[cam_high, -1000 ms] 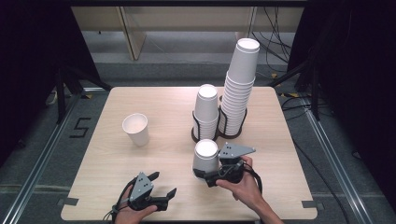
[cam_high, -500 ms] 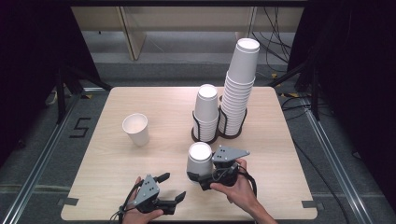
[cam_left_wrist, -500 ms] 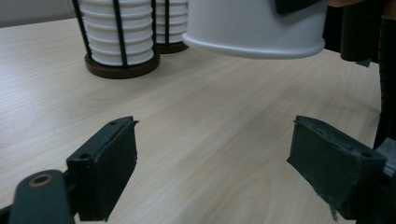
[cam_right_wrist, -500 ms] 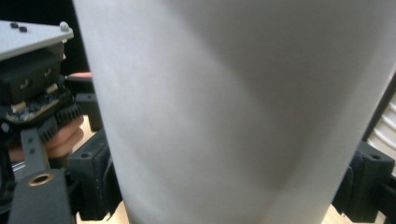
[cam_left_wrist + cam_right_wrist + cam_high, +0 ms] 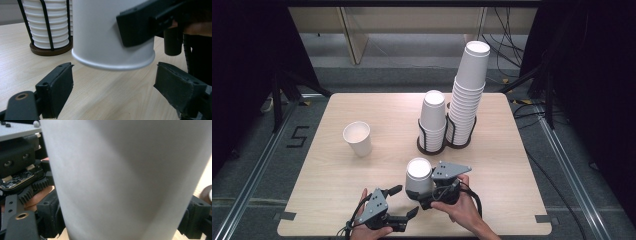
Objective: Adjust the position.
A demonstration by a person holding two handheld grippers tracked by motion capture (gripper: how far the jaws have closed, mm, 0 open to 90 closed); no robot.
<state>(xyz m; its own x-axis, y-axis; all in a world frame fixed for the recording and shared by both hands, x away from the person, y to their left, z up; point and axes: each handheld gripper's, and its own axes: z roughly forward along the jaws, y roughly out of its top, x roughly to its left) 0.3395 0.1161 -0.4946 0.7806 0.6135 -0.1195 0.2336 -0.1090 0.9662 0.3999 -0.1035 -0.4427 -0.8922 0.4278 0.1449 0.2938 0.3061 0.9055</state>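
High view: the right gripper (image 5: 426, 187) clamps an upside-down white paper cup (image 5: 418, 176) near the front edge of the pale wooden table (image 5: 327, 170), its jaws pressed against the cup's sides. Left gripper view shows that cup's rim lifted off the tabletop, with the left gripper (image 5: 113, 87) just below it, jaws spread wide and holding nothing. An upright white paper cup (image 5: 357, 138) stands well apart to the left. Two stacks of white cups sit in a black wire holder (image 5: 432, 137) behind.
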